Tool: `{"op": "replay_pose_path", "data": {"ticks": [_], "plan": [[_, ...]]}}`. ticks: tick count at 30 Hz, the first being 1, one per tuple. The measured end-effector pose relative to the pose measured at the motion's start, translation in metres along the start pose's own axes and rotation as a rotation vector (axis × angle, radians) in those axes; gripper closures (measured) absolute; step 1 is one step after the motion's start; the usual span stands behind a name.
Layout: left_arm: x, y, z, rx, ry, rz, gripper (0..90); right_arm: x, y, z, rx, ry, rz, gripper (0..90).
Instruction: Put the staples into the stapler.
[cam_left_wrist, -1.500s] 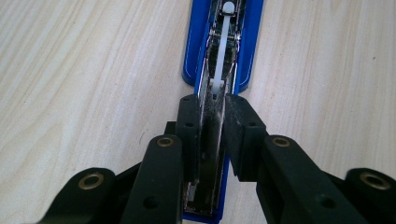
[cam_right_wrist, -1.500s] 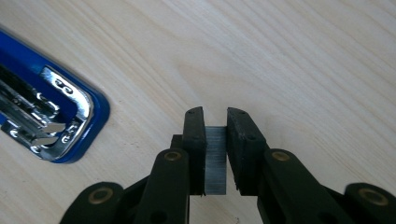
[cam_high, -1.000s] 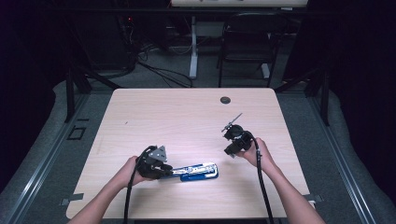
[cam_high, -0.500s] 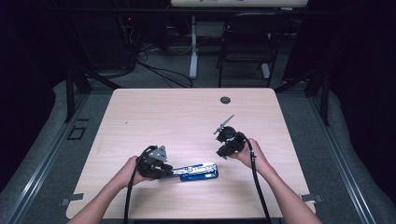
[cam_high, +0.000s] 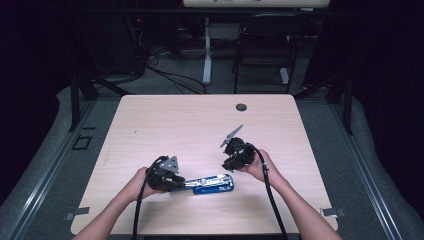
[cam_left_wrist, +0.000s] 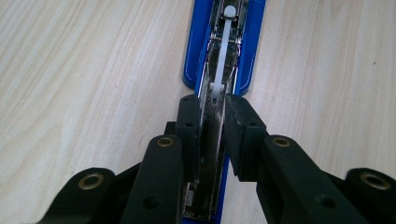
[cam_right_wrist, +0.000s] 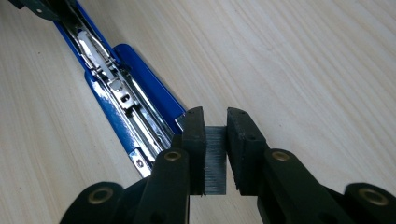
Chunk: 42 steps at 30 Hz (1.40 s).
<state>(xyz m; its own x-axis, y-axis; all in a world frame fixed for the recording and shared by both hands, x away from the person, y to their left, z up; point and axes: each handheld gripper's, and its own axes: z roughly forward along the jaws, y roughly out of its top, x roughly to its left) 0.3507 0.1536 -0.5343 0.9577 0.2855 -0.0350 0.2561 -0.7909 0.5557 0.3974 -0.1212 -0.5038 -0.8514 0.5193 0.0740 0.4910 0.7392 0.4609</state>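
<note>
A: What is the left gripper (cam_left_wrist: 212, 119) doing?

B: It is clamping the open blue stapler (cam_high: 212, 184), which is lying flat on the wooden table (cam_high: 200, 125) near the person's edge. In the left gripper view its jaws are pressing on both sides of the metal staple channel (cam_left_wrist: 219, 60), with the blue base (cam_left_wrist: 191, 56) showing on either side beneath it.

A: And the right gripper (cam_right_wrist: 215, 135)?

B: It is pinching a strip of staples (cam_right_wrist: 215, 161), a grey ribbed block sitting squarely between the two pads. In the high view the right gripper (cam_high: 235, 155) is hovering just above and to the right of the stapler's far end, with the right hand (cam_high: 257, 167) wrapping it from behind.

A: How close is the strip to the stapler?

B: In the right gripper view the strip is hanging just beside the open end of the shiny channel (cam_right_wrist: 126, 100), slightly off to one side. Whether it is touching the metal, I cannot tell.

A: And the left hand (cam_high: 140, 181)?

B: It is gripping its tool at the stapler's left end.
</note>
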Motion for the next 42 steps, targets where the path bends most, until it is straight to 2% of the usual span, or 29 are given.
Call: {"op": "replay_pose_path", "data": {"ticks": [10,14,19,23,26,27,42], "plan": [[0.002,0.001,0.001,0.0,-0.007,0.001,76.3,0.01,0.003,0.003,-0.047,0.041,-0.06,78.5],[0.003,0.001,0.001,0.003,-0.018,0.007,76.3,0.014,0.004,0.006,-0.05,0.056,-0.093,78.5],[0.003,0.001,0.002,0.005,-0.013,0.012,76.1,0.017,0.003,0.007,-0.057,0.071,-0.116,78.5],[0.003,0.002,0.001,0.001,-0.015,0.017,75.9,0.019,0.003,0.009,-0.075,0.082,-0.154,78.5],[0.003,0.003,0.001,0.002,-0.003,0.019,75.9,0.02,0.002,0.011,-0.07,0.091,-0.173,78.5],[0.003,0.003,0.001,0.002,-0.013,0.022,75.8,0.02,0.001,0.011,-0.07,0.092,-0.179,78.5],[0.004,0.005,0.002,0.0,-0.007,0.028,75.6,0.021,-0.004,0.017,-0.063,0.137,-0.238,78.5]]}}
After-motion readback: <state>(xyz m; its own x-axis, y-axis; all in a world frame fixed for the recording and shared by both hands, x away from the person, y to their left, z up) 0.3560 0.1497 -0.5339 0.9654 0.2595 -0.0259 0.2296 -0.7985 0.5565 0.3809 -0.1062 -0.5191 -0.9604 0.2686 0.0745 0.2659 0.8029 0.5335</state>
